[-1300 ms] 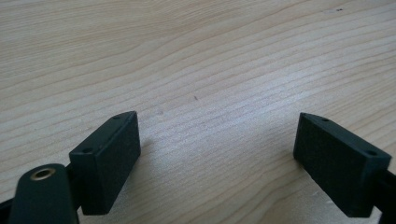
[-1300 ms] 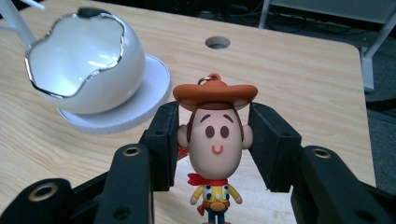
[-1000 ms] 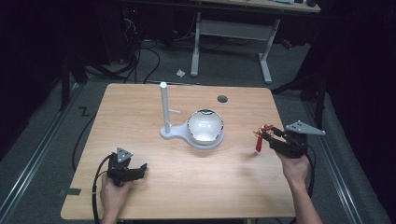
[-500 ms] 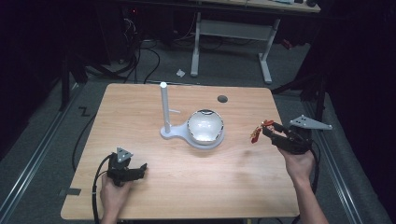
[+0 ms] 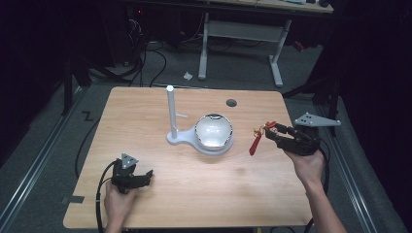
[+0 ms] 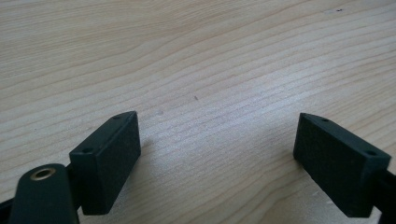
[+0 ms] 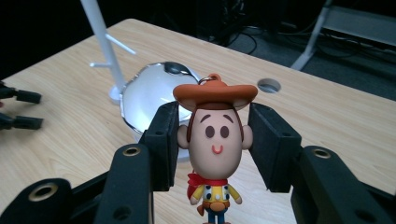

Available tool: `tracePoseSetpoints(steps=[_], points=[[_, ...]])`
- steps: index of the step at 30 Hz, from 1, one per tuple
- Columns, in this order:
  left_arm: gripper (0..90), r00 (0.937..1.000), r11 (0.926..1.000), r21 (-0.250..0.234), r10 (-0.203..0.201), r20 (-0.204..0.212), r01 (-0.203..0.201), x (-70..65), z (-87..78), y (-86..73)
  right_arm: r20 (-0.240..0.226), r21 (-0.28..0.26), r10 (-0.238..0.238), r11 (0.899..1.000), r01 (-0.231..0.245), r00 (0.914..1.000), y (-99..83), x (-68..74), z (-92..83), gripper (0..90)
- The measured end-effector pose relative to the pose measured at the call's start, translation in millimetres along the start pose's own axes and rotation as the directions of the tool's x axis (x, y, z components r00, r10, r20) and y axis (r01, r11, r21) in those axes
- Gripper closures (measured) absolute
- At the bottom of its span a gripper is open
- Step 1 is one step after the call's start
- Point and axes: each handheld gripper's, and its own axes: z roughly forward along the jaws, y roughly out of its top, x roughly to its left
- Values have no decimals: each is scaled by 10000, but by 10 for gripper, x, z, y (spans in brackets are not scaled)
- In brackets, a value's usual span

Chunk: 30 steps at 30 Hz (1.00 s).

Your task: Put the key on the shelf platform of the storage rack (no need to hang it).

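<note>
My right gripper [image 7: 214, 144] is shut on the head of a small cowboy figure [image 7: 215, 140] with a brown hat, held upright above the table. Seen from the high view, that gripper [image 5: 270, 129] hovers over the table's right side, and a red strap [image 5: 254, 144] dangles below the figure. A white stand [image 5: 171, 114] with a thin post and side pegs rises mid-table, with a shiny white dome [image 5: 214, 132] on its base. My left gripper [image 5: 145, 175] rests open on the wood near the front left, nothing between its pads [image 6: 109, 158].
The wooden table [image 5: 194, 199] has a round cable hole [image 5: 231, 103] near its far edge. Dark floor with cables and a desk frame [image 5: 240, 34] lie beyond. Bare wood lies between the two grippers and in front of the stand.
My right gripper has risen with the cowboy figure and drifted a little toward the stand, so the red strap hangs higher. The left gripper has stayed put.
</note>
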Motion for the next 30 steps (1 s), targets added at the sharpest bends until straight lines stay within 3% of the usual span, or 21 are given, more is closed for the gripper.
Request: tracePoseSetpoints(steps=[8,11,23,30], points=[[152,10000,10000,-1,-3,1,3,0,0,0,-537,-49,-275,9996,273,9982,178,117,32,553],[152,10000,10000,-2,-8,3,8,0,0,0,-946,-81,-424,9991,419,9946,265,176,58,553],[152,10000,10000,-1,-3,2,3,0,0,0,-1494,-129,-924,9957,915,9845,536,358,185,553],[152,10000,10000,2,0,4,0,1,0,0,-1664,-76,-1247,9921,1252,9781,690,476,346,553]])
